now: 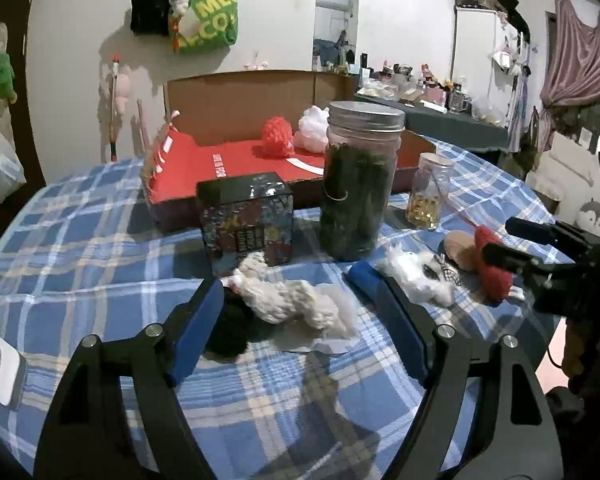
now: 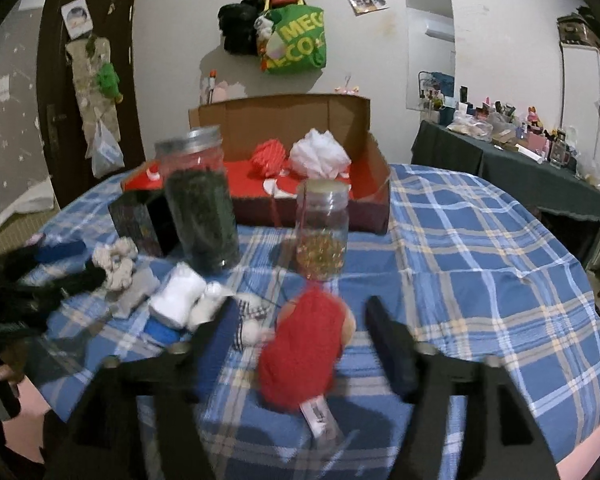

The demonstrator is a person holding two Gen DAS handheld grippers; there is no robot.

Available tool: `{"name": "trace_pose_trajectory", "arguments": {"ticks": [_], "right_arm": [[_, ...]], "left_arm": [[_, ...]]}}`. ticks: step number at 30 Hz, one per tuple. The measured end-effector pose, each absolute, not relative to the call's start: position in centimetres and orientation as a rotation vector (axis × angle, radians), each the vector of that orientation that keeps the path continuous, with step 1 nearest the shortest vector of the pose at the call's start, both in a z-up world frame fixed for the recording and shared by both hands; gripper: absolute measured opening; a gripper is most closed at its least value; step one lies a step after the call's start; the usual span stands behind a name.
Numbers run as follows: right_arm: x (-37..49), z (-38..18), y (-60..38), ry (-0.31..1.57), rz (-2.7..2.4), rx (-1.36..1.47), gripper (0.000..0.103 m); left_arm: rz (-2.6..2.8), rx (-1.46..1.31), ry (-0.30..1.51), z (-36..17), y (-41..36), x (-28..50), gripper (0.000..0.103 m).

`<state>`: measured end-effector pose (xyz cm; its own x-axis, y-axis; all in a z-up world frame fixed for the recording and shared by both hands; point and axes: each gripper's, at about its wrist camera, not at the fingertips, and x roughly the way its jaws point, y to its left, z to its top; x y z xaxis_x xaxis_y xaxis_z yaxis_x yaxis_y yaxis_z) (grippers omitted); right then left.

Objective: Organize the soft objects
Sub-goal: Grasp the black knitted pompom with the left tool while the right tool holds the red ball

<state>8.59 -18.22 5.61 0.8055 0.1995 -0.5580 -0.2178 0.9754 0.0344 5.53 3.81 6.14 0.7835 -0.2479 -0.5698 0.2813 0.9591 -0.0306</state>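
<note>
A cream woolly soft toy (image 1: 296,300) lies on the blue plaid tablecloth (image 1: 100,248) between the fingers of my open left gripper (image 1: 288,284), beside a black fuzzy lump (image 1: 228,328). A white plush (image 1: 416,276) lies just right of it. My right gripper (image 2: 300,312) is open around a red knitted plush (image 2: 304,352) with a white tag; it also shows in the left wrist view (image 1: 492,268). A cardboard box with a red lining (image 2: 364,184) at the back holds a red knitted ball (image 2: 270,158) and a white fluffy ball (image 2: 320,154).
A tall jar of dark green stuff (image 1: 360,180), a small clear jar (image 1: 430,192) and a dark printed box (image 1: 246,220) stand between the soft things and the cardboard box. A white device (image 1: 0,364) lies at the left table edge. A cluttered side table (image 2: 520,152) stands at right.
</note>
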Motion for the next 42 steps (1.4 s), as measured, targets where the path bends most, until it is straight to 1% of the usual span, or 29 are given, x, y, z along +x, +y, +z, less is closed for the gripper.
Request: {"name": "trace_pose_trajectory", "arguments": {"ticks": [1,8,26,28,29,30,31,32,33,35,42], "right_arm": [[8.6,5.3,-18.0,0.596,0.224,-0.041,0.076],[8.6,3.8,-16.8,0.615,0.212,-0.095,0.085],[9.4,2.9,-16.9,0.617,0.19,-0.101,0.086],[9.5,2.9,-16.9,0.616,0.189,-0.104,0.086],[9.5,2.9,-16.9,0.617,0.189,-0.105,0.082],[9.6,2.8,-16.7,0.619,0.189,-0.115,0.078],[9.6,2.8,-16.7,0.62,0.19,-0.122,0.065],[9.6,2.7,-16.5,0.619,0.192,-0.128,0.05],[9.6,2.7,-16.4,0.62,0.196,-0.133,0.043],[9.6,2.5,-16.4,0.635,0.235,-0.122,0.039],[7.8,4.5,-16.1,0.538,0.239,-0.149,0.039]], "left_arm": [[-0.279,0.06,0.612,6.1,3.9,5.6,0.079],[-0.228,0.006,0.659,5.2,6.4,6.6,0.079],[-0.21,0.045,0.755,3.7,8.1,8.3,0.077],[-0.231,0.03,0.771,3.6,8.1,8.7,0.067],[-0.241,0.029,0.777,3.5,8.0,8.8,0.052],[-0.26,0.031,0.792,3.3,7.8,9.1,0.042],[-0.273,0.036,0.803,3.1,7.6,9.2,0.03],[-0.28,0.044,0.803,3.0,7.3,9.3,0.03],[-0.275,0.059,0.789,3.0,7.1,9.1,0.028],[-0.277,0.079,0.767,3.4,6.8,8.5,0.027],[-0.279,0.073,0.677,6.4,5.9,5.3,0.027]]}}
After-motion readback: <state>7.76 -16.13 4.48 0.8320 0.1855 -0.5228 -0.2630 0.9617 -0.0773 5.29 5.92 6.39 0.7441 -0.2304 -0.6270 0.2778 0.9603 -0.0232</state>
